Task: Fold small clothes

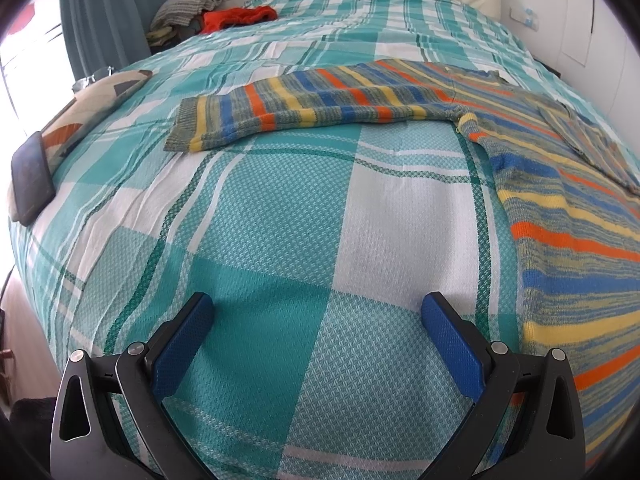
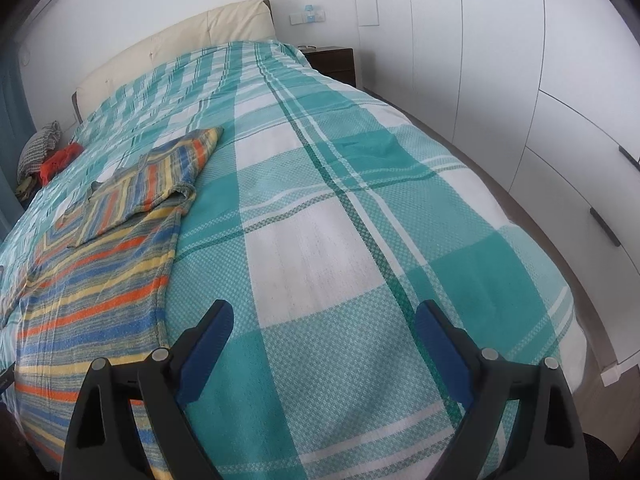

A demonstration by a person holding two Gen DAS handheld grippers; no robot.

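A striped knit sweater in blue, orange, yellow and grey lies flat on the teal plaid bedspread. One sleeve stretches out to the left; the other sleeve is folded over the body. My left gripper is open and empty over bare bedspread, left of the sweater's body. My right gripper is open and empty over the bedspread, right of the sweater's hem.
A dark phone rests on a patterned cushion at the bed's left edge. A red garment and a grey bundle lie far left. A cream headboard, nightstand and white wardrobes stand beyond.
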